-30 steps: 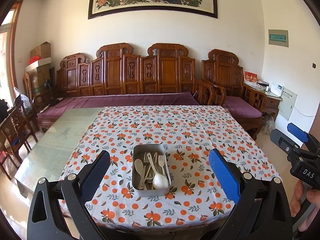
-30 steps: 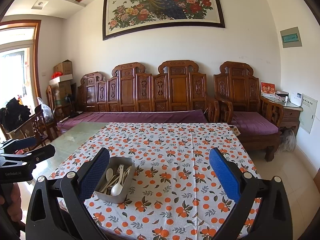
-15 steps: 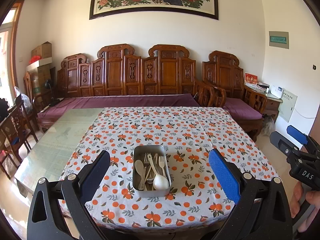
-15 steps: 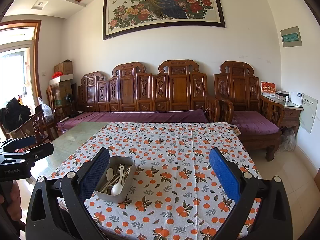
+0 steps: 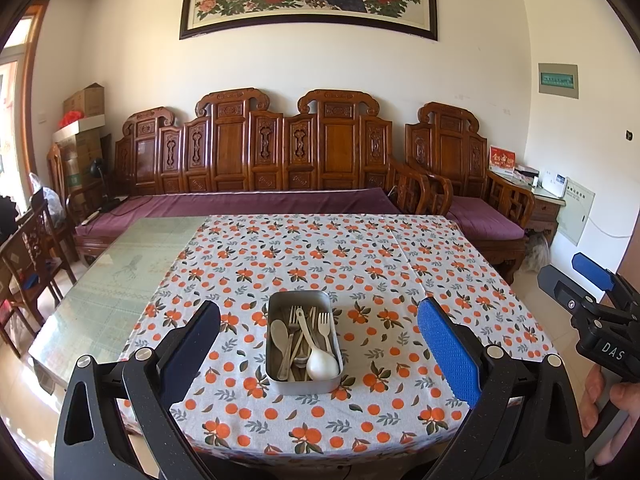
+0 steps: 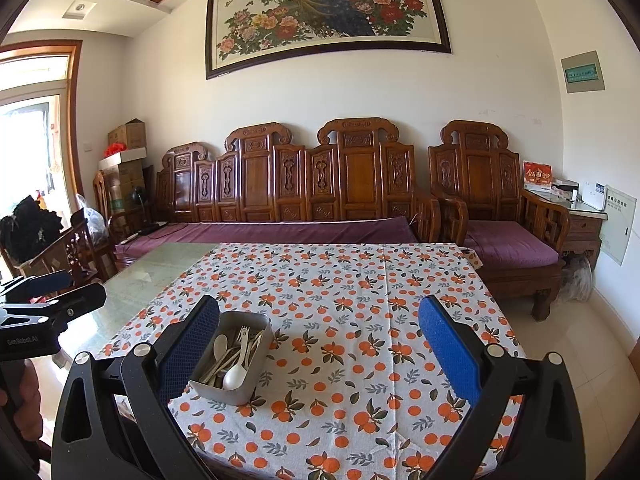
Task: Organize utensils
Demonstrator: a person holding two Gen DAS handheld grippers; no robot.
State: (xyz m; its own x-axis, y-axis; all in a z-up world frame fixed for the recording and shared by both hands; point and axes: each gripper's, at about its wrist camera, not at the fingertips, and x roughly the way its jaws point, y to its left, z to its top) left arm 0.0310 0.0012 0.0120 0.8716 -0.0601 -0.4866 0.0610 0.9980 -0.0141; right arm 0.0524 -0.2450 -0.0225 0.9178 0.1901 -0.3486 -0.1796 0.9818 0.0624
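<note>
On the tabletop [image 5: 360, 256], cloth-covered, a metal tin [image 5: 304, 380] of tangled utensils [image 5: 306, 340] is set near the front edge. Both the left tongs [image 5: 318, 344] and right tongs [image 6: 320, 350] are held wide open and empty; if one utensil is pulled, others could be dragged out or the tin shifted.

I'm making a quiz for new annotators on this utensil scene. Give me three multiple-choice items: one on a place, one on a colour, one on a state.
1. Where do the utensils lie?
A. loose on the tablecloth
B. inside the metal tin
C. on the sofa

2. What colour are the sofa cushions?
A. purple
B. green
C. grey

3. How do both grippers stand?
A. shut on a fork
B. shut on a spoon
C. open, holding nothing

Answers:
1 B: spoons and forks are piled in the metal tin.
2 A: the sofa cushions show purple.
3 C: the left gripper and right gripper have pads spread wide, nothing between.
</note>
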